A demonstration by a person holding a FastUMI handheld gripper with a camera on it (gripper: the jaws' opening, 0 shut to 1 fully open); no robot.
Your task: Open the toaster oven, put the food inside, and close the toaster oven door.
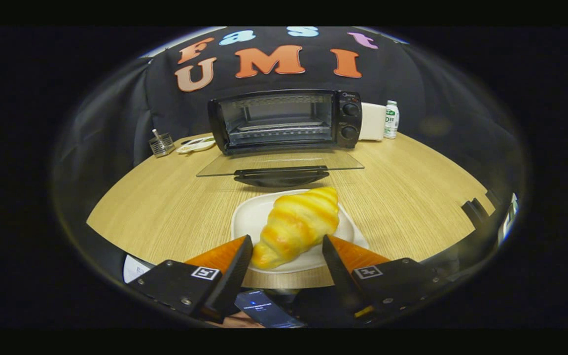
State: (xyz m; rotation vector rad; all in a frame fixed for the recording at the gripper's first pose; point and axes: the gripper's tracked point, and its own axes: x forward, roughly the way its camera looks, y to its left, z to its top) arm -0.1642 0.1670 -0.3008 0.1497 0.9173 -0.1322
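While the gripper (287, 246) hovered low over the near edge of the wooden table (165, 197), its two fingers stood spread apart, released, with nothing pressed between them. A croissant (298, 226) lay on a white plate (249, 217), its near end reaching into the gap between the fingertips; whether either finger touched it could not be told. Beyond the plate, the toaster oven (285, 121) stood at the far side of the table against the booth's wall, its glass door (280, 163) folded down flat toward the plate, with the door's dark handle (282, 176) just ahead of the plate's far rim. Inside the oven cavity a wire rack (276, 129) was visible. Left of the oven sat a small wire holder (160, 145) and a white dish (196, 144); right of it stood a white box (372, 121) and a small bottle (391, 119). Below the fingers a phone (266, 308) showed.
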